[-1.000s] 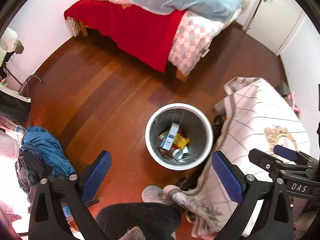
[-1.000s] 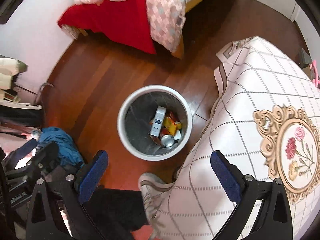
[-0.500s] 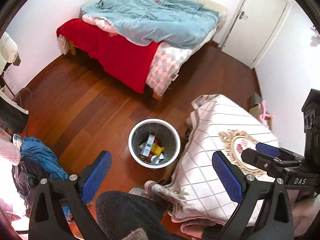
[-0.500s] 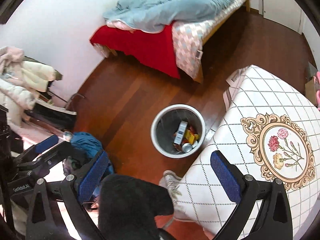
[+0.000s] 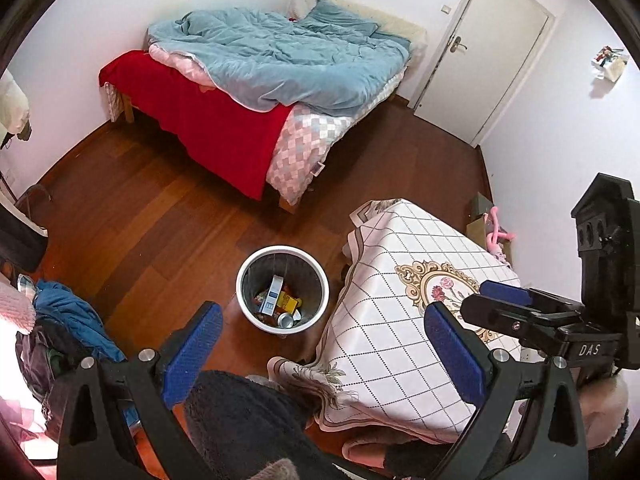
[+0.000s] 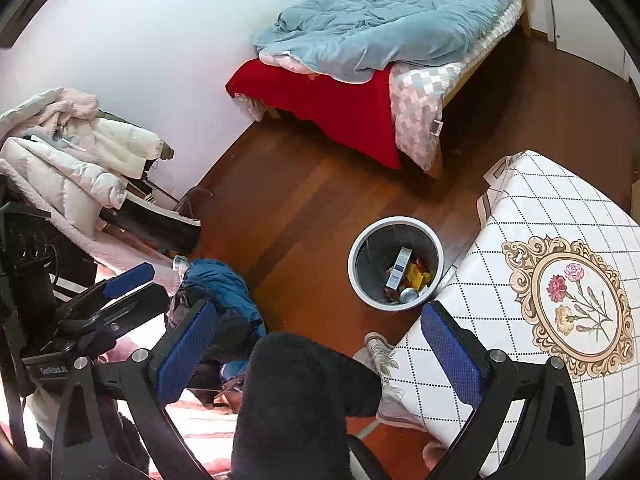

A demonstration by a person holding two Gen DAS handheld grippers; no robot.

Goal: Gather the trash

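Both cameras now sit much higher than one second ago. The round white waste bin looks smaller and farther below. More of the room appears: the whole blue-quilted bed, the white door, the cloth-covered table.

**Bedroom backdrop, seen from high up**

Over by the wall there's a bed, blue duvet rumpled over a red blanket. White door shut. Patterned tablecloth near right, coats heaped left, wooden floor between.
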